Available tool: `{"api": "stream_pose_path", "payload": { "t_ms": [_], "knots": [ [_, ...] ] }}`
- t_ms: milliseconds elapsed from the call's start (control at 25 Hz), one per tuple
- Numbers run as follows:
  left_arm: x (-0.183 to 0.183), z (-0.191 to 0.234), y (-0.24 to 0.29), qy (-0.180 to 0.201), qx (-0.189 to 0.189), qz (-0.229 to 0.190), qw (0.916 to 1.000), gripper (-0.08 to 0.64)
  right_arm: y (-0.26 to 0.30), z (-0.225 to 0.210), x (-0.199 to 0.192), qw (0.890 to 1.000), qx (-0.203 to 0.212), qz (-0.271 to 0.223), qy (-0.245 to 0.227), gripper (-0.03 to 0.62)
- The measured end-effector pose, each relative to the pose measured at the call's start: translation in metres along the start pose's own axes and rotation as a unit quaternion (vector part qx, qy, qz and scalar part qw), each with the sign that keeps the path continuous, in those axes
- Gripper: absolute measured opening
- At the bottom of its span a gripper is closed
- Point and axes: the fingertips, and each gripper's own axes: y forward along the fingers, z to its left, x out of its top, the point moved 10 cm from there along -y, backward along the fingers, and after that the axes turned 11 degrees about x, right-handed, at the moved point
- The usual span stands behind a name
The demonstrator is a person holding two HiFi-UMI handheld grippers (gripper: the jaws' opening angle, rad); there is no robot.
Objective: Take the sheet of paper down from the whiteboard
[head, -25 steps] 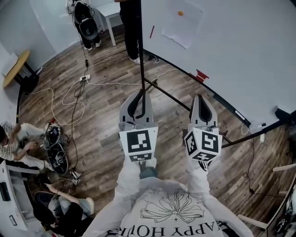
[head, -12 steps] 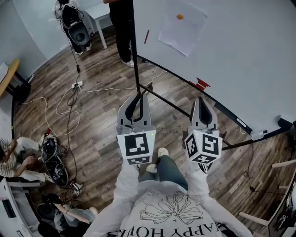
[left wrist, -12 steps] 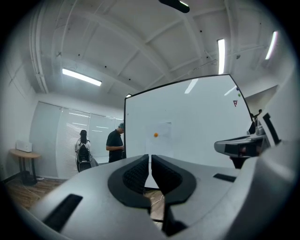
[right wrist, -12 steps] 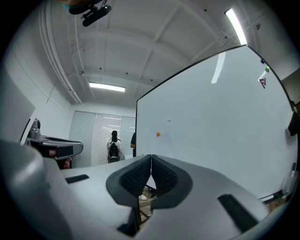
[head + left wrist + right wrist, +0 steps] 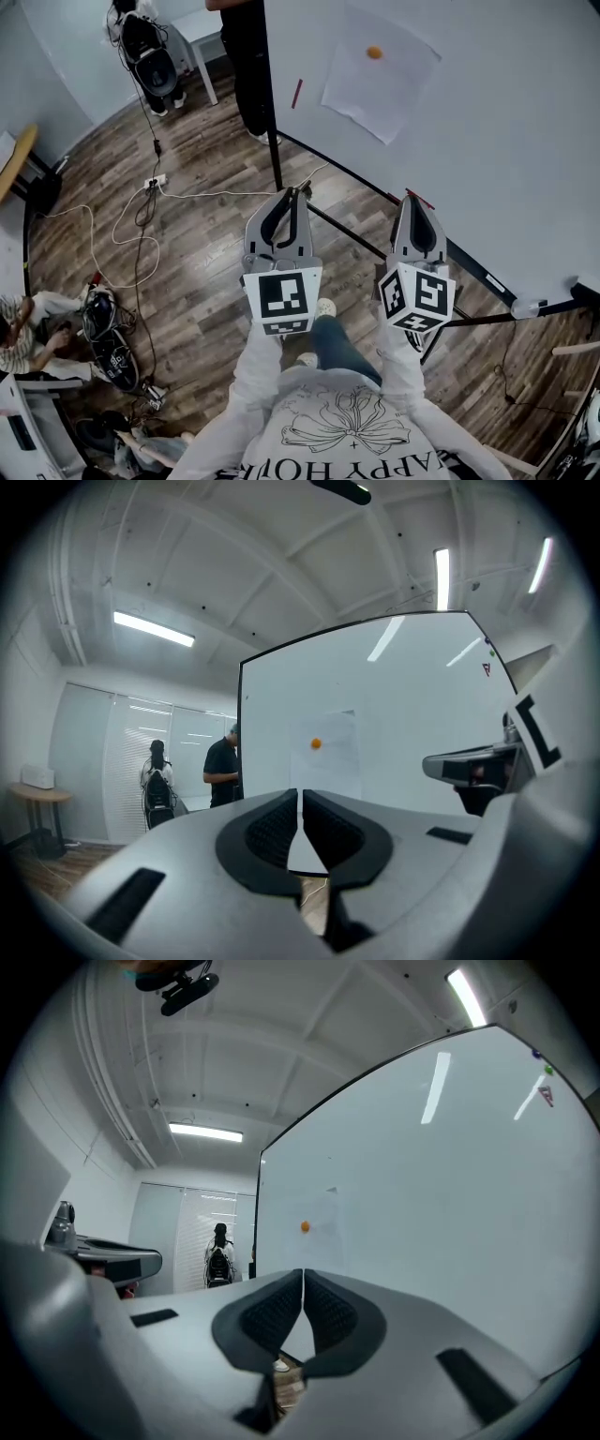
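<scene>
Both grippers have come forward across the room since the earlier frame. In the head view the whiteboard (image 5: 506, 141) and its sheet of paper (image 5: 382, 89) now stand closer and larger ahead of them.

The left gripper (image 5: 292, 193) is held out level with its jaws pressed together. The two ribbed pads meet at the tips, with nothing pinched between them. The right gripper (image 5: 416, 199) is held beside it on the right, well apart from it. Its jaws are likewise closed tight on nothing. Neither gripper touches the board or the sheet.

The sheet of paper hangs on the left part of the whiteboard, pinned near its top edge by a small orange magnet (image 5: 374, 52). It is far from both grippers, ahead of the gap between them. In the left gripper view the sheet and its magnet show just above the closed tips. In the right gripper view the sheet is faint against the white surface, with the magnet again just above the tips.

A red marker (image 5: 296, 93) sits near the board's left edge, left of the sheet. The board's black stand (image 5: 347, 217) runs along the wooden floor (image 5: 206, 272) in front of the grippers. A standing person (image 5: 246, 56) in dark clothes is at the far left end of the board. Cables (image 5: 141, 211) trail over the floor further left.
</scene>
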Motion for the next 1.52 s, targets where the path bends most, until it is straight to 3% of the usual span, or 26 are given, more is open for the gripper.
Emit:
{"api": "stream_pose_path", "payload": {
  "t_ms": [440, 840, 1160, 1520],
  "knots": [
    [0.016, -0.025, 0.130, 0.004, -0.005, -0.020, 0.9998, 0.018, 0.115, -0.070, 0.021, 0.999, 0.001, -0.023, -0.029, 0.006],
    [0.024, -0.044, 0.199, 0.008, -0.017, -0.031, 0.9993, 0.019, 0.166, -0.107, 0.029, 0.998, 0.009, -0.030, -0.048, 0.096],
    [0.038, -0.050, 0.243, 0.012, -0.059, -0.049, 0.9970, 0.020, 0.193, -0.113, 0.036, 0.997, 0.013, -0.031, -0.074, 0.098],
    [0.056, -0.063, 0.288, 0.033, -0.129, -0.065, 0.9890, 0.027, 0.212, -0.116, 0.039, 0.998, 0.004, -0.036, -0.056, 0.090]
  ]
}}
